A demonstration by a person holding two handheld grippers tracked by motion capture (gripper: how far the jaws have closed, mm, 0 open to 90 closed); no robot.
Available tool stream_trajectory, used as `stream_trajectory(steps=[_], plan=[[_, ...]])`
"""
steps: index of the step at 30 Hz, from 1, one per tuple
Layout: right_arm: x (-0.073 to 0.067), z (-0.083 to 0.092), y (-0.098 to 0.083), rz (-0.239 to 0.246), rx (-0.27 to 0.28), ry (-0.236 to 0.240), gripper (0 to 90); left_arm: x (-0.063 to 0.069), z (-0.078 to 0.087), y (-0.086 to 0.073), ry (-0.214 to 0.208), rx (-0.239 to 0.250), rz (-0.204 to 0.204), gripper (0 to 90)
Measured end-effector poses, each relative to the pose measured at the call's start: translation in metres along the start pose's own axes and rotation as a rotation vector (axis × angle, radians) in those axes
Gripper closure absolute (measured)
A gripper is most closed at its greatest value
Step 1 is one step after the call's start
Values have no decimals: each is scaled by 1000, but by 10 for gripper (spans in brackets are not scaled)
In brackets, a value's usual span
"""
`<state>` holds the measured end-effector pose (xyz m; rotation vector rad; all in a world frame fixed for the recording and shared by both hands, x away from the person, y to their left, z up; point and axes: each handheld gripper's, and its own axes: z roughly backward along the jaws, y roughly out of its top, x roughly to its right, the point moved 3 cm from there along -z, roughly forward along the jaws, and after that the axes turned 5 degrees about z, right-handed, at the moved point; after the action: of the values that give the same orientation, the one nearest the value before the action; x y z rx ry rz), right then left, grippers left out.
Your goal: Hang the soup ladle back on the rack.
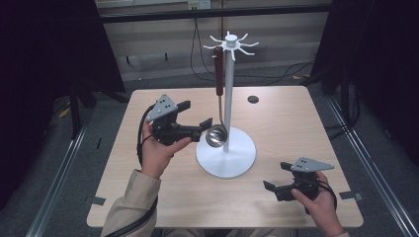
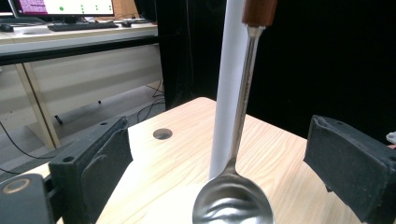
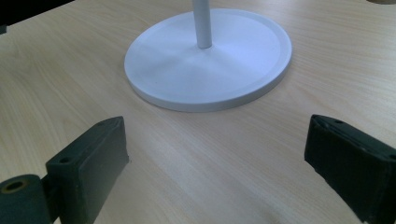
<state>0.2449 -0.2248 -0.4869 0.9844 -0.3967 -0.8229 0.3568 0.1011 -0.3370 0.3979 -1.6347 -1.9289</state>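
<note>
The right tongs (image 1: 277, 177) sit low on the table (image 1: 148, 197), spread wide and holding nothing. The left tongs (image 1: 195, 114) are spread wide too, with the ladle (image 1: 217, 129) hanging between them from the white stand (image 1: 227, 153). I think the hanging is done; next, pull back gently.

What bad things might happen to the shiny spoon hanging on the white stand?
1. The steel ladle with the brown wooden handle hangs freely from a hook of the white stand; the open left gripper sits close beside its bowl, so a bump might set it swinging or knock it off.
2. The ladle hangs right against the pole, so closing there might catch the pole too.
</note>
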Motion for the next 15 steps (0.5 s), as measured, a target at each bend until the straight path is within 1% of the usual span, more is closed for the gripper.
stream_trajectory(steps=[3,4,5,6,7,8,9,14,15], plan=[[0,0,0,0,-1,0,52,-2,2,-5,3,1,0,69],[0,0,0,2,-2,1,53,-3,3,-6,-2,-8,0,69],[1,0,-1,1,-1,1,53,-2,3,-8,35,-2,9,69],[1,0,-1,2,-2,1,53,-3,4,-10,-7,-3,8,69],[1,0,-1,3,-3,1,52,-3,4,-12,-10,-1,15,69],[1,0,-1,1,-5,0,52,-4,4,-13,-11,-6,11,69],[1,0,-1,0,-5,1,52,-4,4,-15,-9,3,17,69],[1,0,-1,6,-5,0,52,-7,7,-22,-6,-9,27,69],[1,0,0,2,-3,-2,52,-7,8,-24,2,-13,33,68]])
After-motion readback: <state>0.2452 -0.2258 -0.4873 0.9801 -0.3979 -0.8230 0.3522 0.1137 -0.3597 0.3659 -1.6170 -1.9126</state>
